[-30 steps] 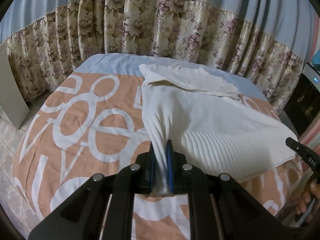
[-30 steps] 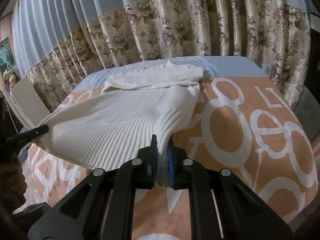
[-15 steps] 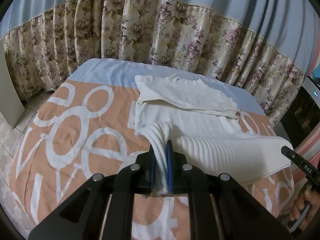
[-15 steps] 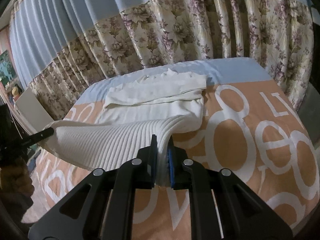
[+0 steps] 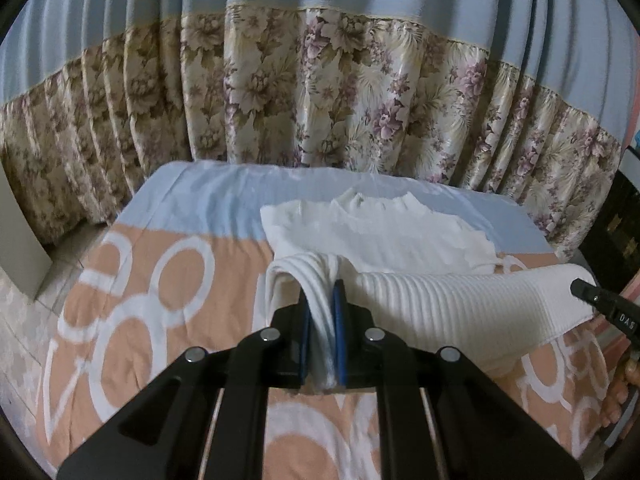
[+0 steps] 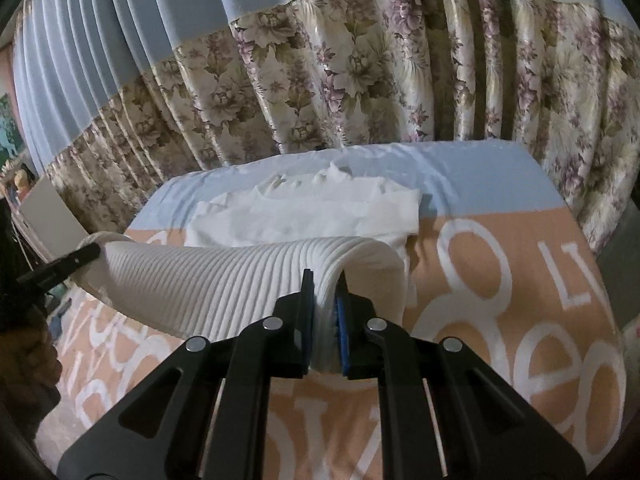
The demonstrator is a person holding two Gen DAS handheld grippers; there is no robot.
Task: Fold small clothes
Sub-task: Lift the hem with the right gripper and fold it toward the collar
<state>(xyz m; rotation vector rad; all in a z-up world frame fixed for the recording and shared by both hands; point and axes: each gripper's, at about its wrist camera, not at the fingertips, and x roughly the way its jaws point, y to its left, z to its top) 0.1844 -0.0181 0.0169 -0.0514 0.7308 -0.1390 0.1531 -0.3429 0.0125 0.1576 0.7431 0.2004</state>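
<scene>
White sweater (image 5: 460,312) hem hangs clamped between left gripper (image 5: 320,320) and right gripper (image 6: 325,312), seemingly tilted downward.

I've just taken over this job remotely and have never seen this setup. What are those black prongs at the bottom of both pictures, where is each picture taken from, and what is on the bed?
There is no robot arm. A person holds a two-finger clamp in each hand, and each clamp carries a wide-angle camera looking forward along its fingers. The black prongs are those fingers.

One picture comes from the left hand-held gripper, the other from the right hand-held gripper. Each also catches the tip of the other at its edge.

On the bed, with its orange cover bearing white letters, lies a white ribbed top, collar at the far end by the curtain. Each gripper is shut on a corner of its near hem, lifted and curled over toward the collar.
</scene>
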